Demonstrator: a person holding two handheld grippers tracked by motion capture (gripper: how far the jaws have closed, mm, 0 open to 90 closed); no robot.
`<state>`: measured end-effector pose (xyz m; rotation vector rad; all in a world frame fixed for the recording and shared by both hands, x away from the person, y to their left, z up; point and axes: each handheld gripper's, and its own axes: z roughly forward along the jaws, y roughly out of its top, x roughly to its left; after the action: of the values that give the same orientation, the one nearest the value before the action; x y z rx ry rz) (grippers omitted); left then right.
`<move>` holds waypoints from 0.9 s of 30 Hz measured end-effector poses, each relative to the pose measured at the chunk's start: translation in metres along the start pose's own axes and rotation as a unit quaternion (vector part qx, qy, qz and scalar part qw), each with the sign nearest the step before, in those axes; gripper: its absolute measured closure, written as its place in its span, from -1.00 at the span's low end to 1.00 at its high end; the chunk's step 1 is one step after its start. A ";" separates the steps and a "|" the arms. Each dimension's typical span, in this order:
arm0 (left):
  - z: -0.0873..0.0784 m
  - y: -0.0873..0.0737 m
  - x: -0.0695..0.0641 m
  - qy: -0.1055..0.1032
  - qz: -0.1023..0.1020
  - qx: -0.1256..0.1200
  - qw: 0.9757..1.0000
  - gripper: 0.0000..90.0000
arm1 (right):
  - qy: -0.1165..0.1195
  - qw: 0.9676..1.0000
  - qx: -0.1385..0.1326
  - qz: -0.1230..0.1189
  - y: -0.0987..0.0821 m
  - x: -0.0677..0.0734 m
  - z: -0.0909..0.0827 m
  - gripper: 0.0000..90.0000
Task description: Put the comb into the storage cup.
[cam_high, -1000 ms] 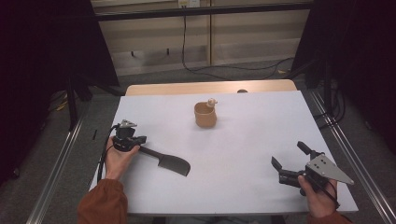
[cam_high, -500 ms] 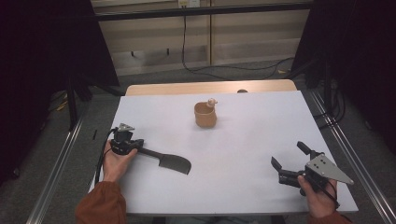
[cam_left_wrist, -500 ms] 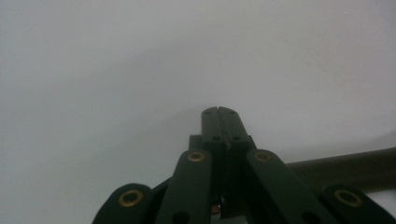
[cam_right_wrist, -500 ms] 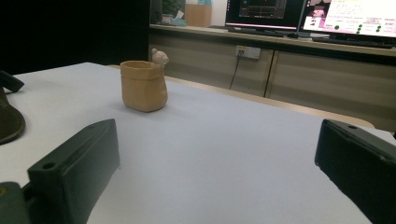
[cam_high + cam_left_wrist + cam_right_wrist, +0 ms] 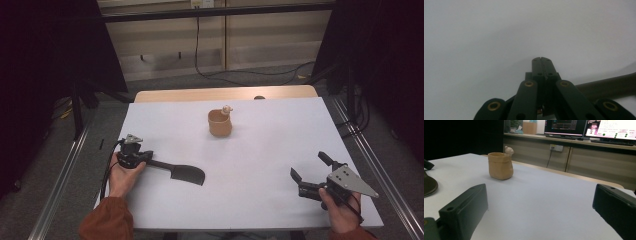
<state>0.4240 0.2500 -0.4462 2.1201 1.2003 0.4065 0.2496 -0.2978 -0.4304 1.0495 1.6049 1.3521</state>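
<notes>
One black spatula [image 5: 177,171], flat broad blade, lying on white desk [image 5: 260,150] w/ left gripper [image 5: 145,160] at handle end; tan pot [image 5: 220,123] well apart. Left gripper view: fingers [image 5: 541,65] pressed together, handle [image 5: 609,86] beside. Right gripper view: fingers [image 5: 466,205] spread wide, nothing between.

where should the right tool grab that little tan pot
Best by the rim of the tan pot, on the wall away from the small bird figure perched on its far-right edge. The pot stands upright and open-topped with nothing near it, so one jaw could probably go inside and one outside. The right tool is open and would come from the pot's near right.
</notes>
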 end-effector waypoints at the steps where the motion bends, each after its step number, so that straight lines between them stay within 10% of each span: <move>1: 0.000 -0.001 0.000 -0.003 -0.003 -0.002 1.000 1.00 | 0.000 1.000 0.000 0.000 0.000 0.000 0.000 -1.00; 27: -0.021 -0.001 0.005 0.003 -0.003 -0.016 1.000 1.00 | -0.001 1.000 0.002 0.002 0.000 0.000 0.001 -1.00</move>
<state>0.4147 0.2624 -0.4319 2.0899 1.1958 0.4271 0.2503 -0.2977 -0.4304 1.0560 1.6050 1.3502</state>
